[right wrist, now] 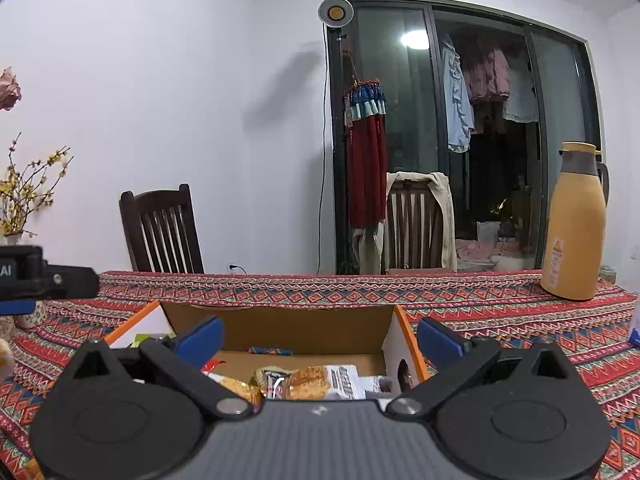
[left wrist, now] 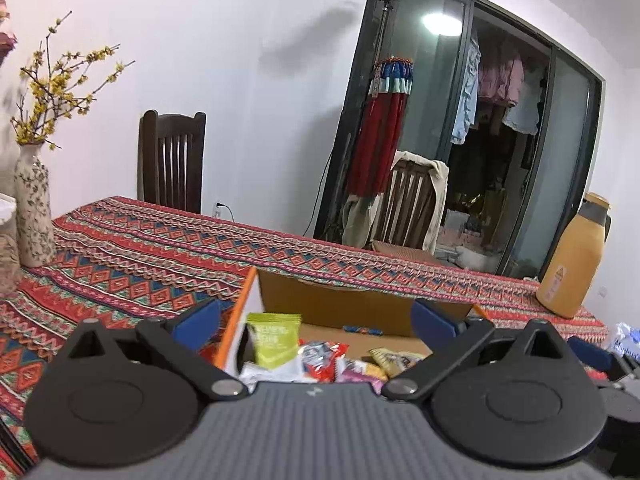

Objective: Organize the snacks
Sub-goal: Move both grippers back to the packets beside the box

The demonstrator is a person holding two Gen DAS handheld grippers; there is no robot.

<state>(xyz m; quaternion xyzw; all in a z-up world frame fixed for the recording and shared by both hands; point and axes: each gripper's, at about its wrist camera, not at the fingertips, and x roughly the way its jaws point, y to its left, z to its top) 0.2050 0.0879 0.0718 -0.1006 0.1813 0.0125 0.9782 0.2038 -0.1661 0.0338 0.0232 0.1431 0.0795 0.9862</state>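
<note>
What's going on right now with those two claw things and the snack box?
Left gripper open, empty. Right gripper open, empty. Both over the open cardboard box, snack packets loose inside. Nothing in the way.

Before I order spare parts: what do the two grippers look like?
Both match. The left gripper and right gripper each have a grey ribbed body with a small white mark at its front edge, two round black discs, black linkage arms on silver pivot pins, and blue fingers. The right view also shows the left one's black side bearing white letters "AI". No cables or sleeves show.
</note>
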